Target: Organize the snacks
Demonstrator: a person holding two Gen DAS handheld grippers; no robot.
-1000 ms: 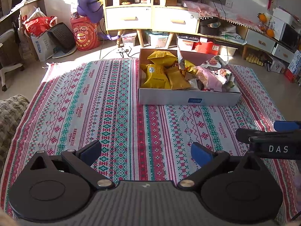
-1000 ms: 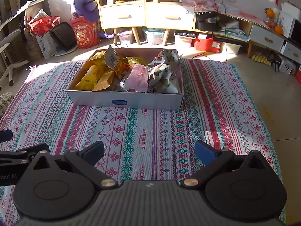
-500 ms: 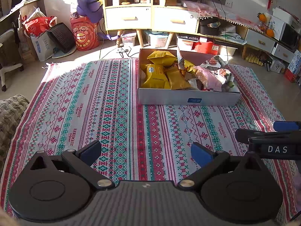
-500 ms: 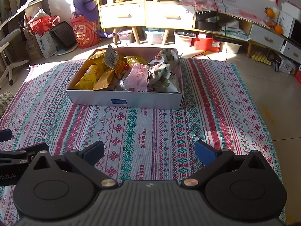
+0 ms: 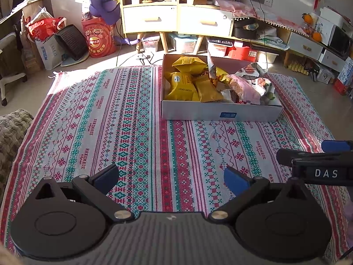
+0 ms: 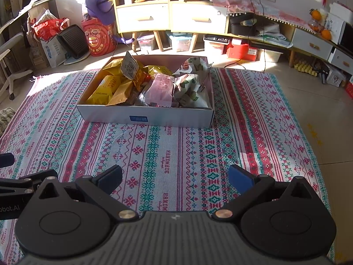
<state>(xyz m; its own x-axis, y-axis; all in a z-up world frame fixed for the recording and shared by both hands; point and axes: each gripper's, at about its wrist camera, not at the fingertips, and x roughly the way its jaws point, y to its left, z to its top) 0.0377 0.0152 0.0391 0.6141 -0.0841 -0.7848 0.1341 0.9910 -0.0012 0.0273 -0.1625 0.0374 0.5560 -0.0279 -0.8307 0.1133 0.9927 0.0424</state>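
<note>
A shallow cardboard box sits on the patterned cloth, packed with snack bags. Yellow packets fill its left half. A pink packet and green-and-white bags lie on its right side. My left gripper hovers open over the cloth, well short of the box, with nothing between its fingers. My right gripper is likewise open and empty, nearer than the box. Each gripper shows at the edge of the other's view.
The striped red, green and white cloth covers the floor around the box. Wooden drawer cabinets, plastic bins, a red bucket and bags line the back wall. A grey cushion lies at the left.
Both views have shifted very slightly; the box looks a touch nearer in the right wrist view. Both grippers stay open and empty.
</note>
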